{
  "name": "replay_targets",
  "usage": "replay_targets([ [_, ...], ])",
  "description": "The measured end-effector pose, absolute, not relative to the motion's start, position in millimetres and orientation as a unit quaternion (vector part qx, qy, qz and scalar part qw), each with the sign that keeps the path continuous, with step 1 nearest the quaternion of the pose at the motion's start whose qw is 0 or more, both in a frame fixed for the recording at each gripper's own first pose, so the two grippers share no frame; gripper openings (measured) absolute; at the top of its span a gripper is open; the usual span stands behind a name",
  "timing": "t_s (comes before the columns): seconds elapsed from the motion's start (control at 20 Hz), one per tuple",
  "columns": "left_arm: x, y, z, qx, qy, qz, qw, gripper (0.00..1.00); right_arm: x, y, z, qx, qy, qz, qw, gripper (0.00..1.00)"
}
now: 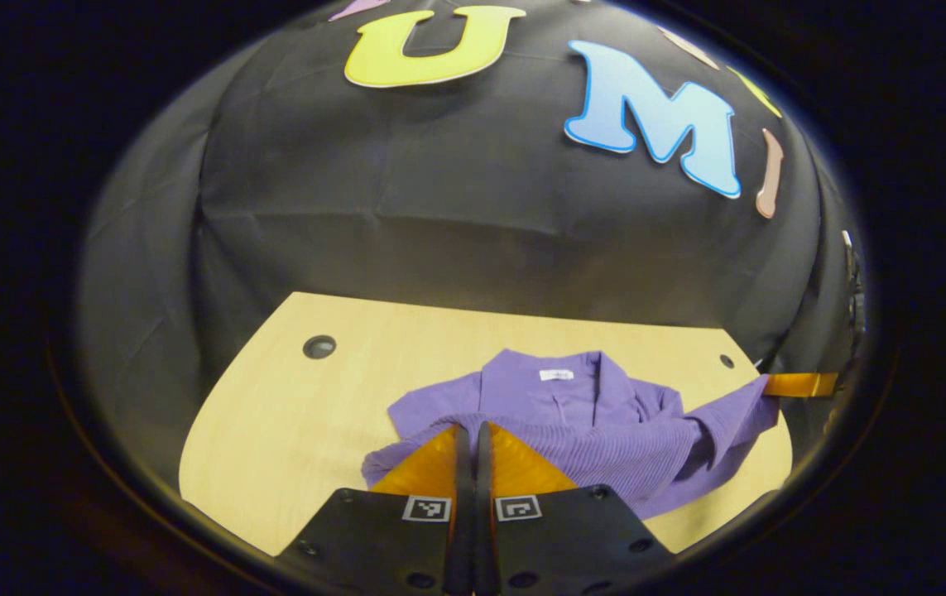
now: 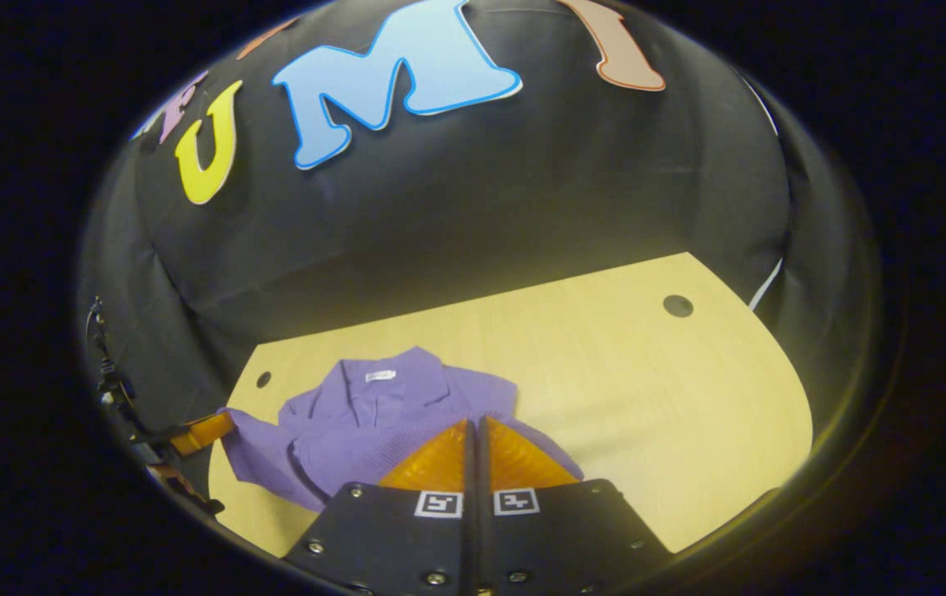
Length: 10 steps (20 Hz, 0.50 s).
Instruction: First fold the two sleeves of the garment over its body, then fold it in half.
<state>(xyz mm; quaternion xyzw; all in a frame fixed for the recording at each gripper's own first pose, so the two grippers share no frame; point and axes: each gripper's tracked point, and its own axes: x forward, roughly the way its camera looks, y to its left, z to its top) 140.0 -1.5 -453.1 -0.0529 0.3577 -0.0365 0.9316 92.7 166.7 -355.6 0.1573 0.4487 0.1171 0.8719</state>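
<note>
A purple ribbed shirt (image 1: 588,430) lies collar-away on the light wooden table (image 1: 290,414). My left gripper (image 1: 470,427) is shut, with the shirt's left sleeve (image 1: 381,472) bunched around its tips. In the right gripper view that gripper (image 2: 206,432) shows at the far left, with the left sleeve (image 2: 245,443) stretched out to it. My right gripper (image 2: 473,422) is shut too, over the shirt (image 2: 373,414). In the left gripper view the right gripper (image 1: 799,385) sits at the table's right edge, holding the end of the lifted right sleeve (image 1: 737,410).
The table (image 2: 646,397) has a large round hole (image 1: 319,346) and a small hole (image 1: 726,361) near its far edge. Black cloth walls stand close behind and beside it. Bare tabletop stretches to the shirt's left and right.
</note>
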Motion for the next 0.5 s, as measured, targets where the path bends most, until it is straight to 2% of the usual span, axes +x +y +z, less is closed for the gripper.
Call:
replay_targets([
  [0.5, 211, -5, -481, -0.076, 0.358, -0.015, 0.931, 0.05, 165, 180, -389, 0.226, 0.443, 0.096, 0.862, 0.00],
])
